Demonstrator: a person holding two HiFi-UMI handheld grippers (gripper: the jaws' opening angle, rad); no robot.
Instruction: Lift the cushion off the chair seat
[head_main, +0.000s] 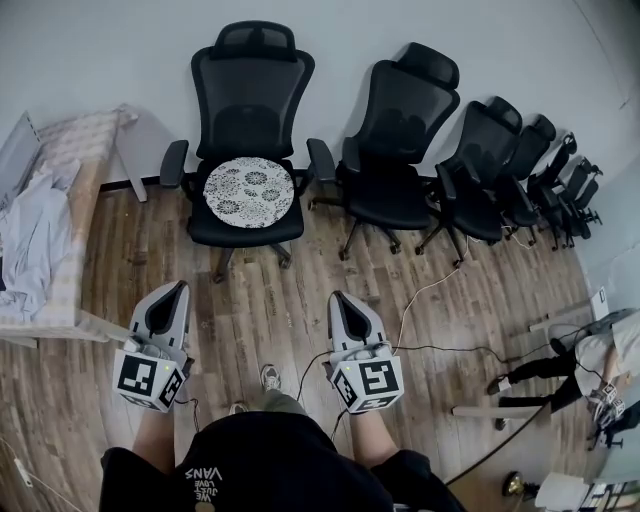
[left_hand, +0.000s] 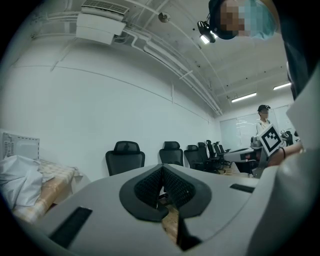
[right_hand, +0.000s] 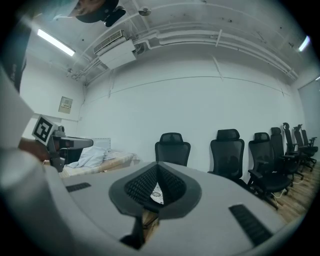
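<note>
A person stands on the wood floor (head_main: 300, 300) with a gripper in each hand, both held low and pointed forward. The left gripper (head_main: 181, 288) has its jaws drawn together at the tips with nothing between them. The right gripper (head_main: 337, 297) looks the same, though a narrow slit lower down makes a full seal hard to confirm. Through that slit, in the right gripper view, a sliver of the patterned cushion (right_hand: 156, 192) shows far ahead.

The cushion (head_main: 248, 186), round and pale with a floral print, lies flat on the seat of the nearest chair (head_main: 246, 110), well apart from both grippers. More chairs (head_main: 400, 140) line the white wall to its right, and a bed (head_main: 70, 170) stands at the left.

The lift has not begun, and this is judged to be the approach. The next move calls for stepping up to the chair, parting the jaws and bringing them onto the cushion's near rim, likely one gripper to each side, before raising it clear.
</note>
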